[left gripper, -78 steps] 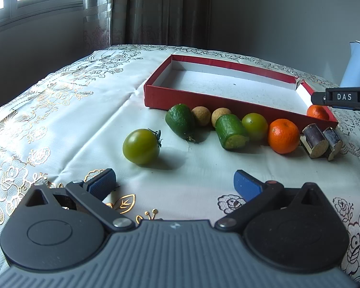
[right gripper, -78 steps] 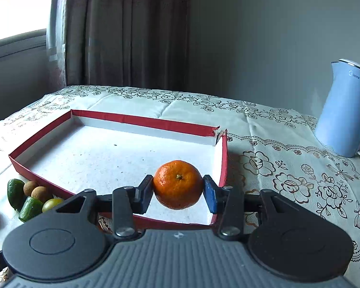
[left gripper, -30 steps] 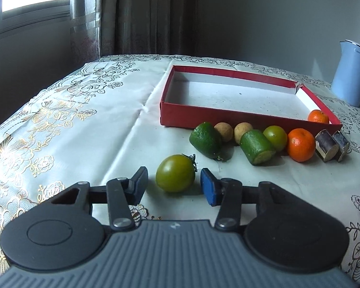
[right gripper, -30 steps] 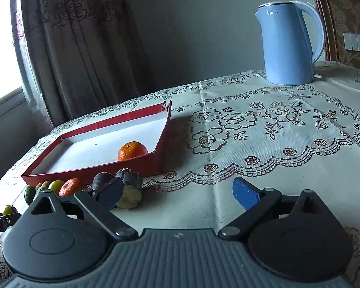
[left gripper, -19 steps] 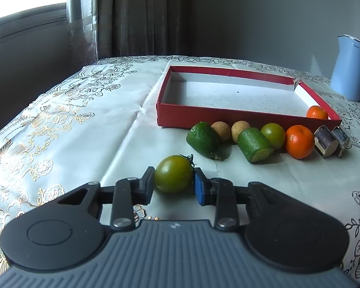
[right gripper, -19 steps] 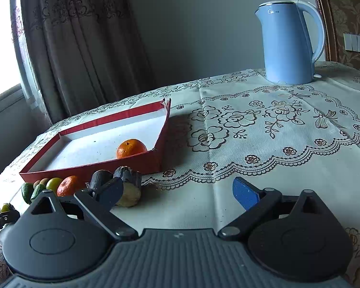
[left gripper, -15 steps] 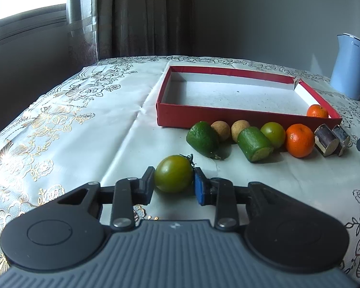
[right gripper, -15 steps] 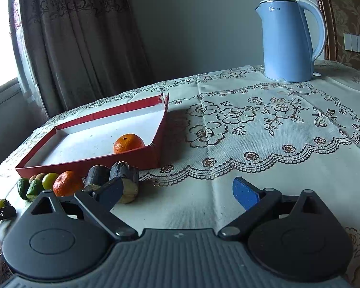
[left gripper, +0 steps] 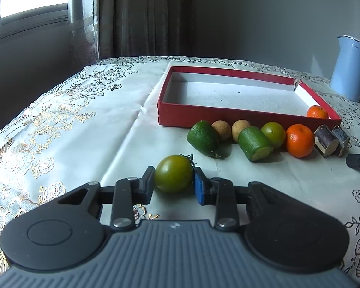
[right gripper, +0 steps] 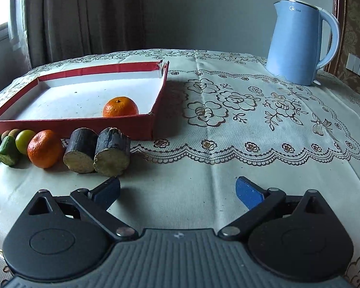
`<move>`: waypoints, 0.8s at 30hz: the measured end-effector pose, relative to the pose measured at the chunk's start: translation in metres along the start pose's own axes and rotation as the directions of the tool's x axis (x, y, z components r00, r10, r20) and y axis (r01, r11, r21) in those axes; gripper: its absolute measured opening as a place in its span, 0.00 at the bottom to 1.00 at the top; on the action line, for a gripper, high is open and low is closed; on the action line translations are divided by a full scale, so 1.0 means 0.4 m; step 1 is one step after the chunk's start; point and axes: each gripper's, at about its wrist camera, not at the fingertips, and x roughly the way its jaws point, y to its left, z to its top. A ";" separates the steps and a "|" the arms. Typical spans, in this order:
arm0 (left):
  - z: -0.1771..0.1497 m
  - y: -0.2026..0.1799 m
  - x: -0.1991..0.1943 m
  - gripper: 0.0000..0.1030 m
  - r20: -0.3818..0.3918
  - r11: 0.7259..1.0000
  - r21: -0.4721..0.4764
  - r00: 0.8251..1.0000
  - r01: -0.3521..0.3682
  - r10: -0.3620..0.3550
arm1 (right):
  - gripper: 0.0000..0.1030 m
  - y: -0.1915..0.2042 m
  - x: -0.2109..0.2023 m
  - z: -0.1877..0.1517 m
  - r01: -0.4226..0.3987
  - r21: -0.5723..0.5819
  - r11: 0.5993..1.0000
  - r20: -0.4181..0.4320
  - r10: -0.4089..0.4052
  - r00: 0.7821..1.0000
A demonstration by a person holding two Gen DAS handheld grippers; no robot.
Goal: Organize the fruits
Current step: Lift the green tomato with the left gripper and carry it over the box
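since 2.6 s ago: R gripper (right gripper: pixel 177 192) let go of orange (right gripper: pixel 120 106), now in red tray (right gripper: pixel 72 122) near corner, fingers spread wide over cloth | L gripper (left gripper: pixel 174 183) went from wide to pinching green tomato (left gripper: pixel 174 173), low by the tablecloth (left gripper: pixel 84 124), in front of fruit row beside tray

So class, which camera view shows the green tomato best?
The left wrist view: the green tomato sits large and centred, pinched in the left tool. The right wrist view does not show it; only the row's other fruits appear there.
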 end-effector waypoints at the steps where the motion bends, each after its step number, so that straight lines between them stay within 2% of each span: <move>1: 0.000 0.000 0.000 0.30 0.000 1.000 0.000 1.000 0.000 0.000 | 1.00 -0.002 0.002 0.001 -0.003 0.003 1.000 -0.002 0.003 1.000; 24: -0.007 0.000 -0.017 0.30 0.021 0.999 -0.011 0.999 -0.041 0.041 | 1.00 -0.002 0.002 0.001 -0.002 0.004 1.000 -0.001 0.002 1.000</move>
